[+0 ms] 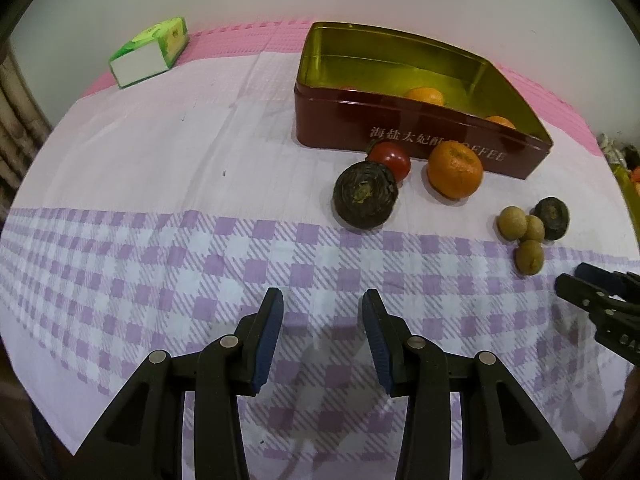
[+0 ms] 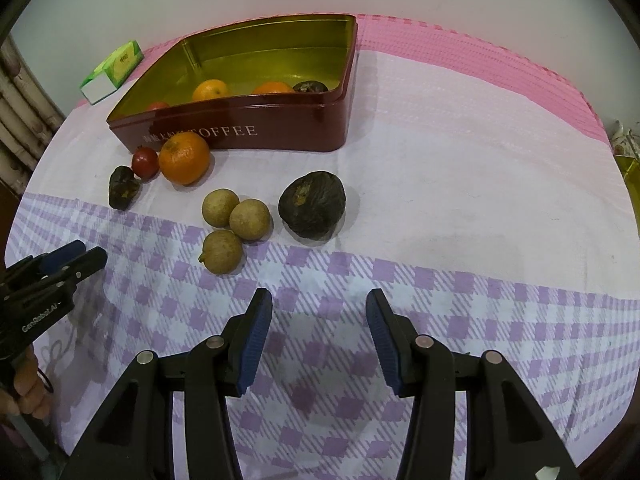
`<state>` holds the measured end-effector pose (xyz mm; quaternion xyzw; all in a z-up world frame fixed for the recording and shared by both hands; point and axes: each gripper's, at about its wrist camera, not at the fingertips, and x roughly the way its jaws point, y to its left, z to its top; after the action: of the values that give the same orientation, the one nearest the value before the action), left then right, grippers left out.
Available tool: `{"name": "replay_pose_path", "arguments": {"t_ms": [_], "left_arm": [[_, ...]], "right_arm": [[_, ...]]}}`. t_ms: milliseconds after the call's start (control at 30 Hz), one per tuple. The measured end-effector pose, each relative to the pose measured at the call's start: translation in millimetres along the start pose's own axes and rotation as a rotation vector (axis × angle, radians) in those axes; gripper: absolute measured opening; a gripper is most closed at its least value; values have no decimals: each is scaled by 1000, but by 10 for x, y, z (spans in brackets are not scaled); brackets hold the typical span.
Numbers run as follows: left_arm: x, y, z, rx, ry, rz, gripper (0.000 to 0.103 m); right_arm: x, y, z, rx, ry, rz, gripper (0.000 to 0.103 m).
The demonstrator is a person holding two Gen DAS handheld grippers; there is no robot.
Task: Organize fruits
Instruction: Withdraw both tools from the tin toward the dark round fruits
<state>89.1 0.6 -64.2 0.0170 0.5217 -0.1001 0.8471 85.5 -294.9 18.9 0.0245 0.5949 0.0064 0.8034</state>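
Observation:
A dark red toffee tin (image 1: 400,120) (image 2: 280,136) with a gold inside stands at the back and holds two oranges (image 2: 211,90), a red fruit and a dark fruit (image 2: 310,87). In front of it on the cloth lie an orange (image 1: 455,169) (image 2: 184,158), a red tomato (image 1: 390,160) (image 2: 145,162), a large dark fruit (image 1: 366,194) (image 2: 122,187), three tan longans (image 1: 522,232) (image 2: 236,224) and another dark fruit (image 1: 552,218) (image 2: 313,205). My left gripper (image 1: 322,300) (image 2: 86,254) is open and empty, short of the fruits. My right gripper (image 2: 318,300) (image 1: 570,274) is open and empty, near the longans.
A green and white tissue box (image 1: 150,54) (image 2: 112,70) lies at the back left. A purple checked cloth (image 1: 160,260) covers the table over a pink mat (image 1: 248,38). A yellow object (image 2: 628,168) sits at the right edge.

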Motion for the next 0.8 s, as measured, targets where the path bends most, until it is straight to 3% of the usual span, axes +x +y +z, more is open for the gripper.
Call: {"name": "replay_pose_path", "arguments": {"t_ms": [333,800], "left_arm": [[-23,92,3,3,-15,-53,43],[76,-109,112,60,-27,-23,43]], "right_arm": [[47,-19,22,-1,0,9,46],[113,27,151,-38,-12,-10,49]]}}
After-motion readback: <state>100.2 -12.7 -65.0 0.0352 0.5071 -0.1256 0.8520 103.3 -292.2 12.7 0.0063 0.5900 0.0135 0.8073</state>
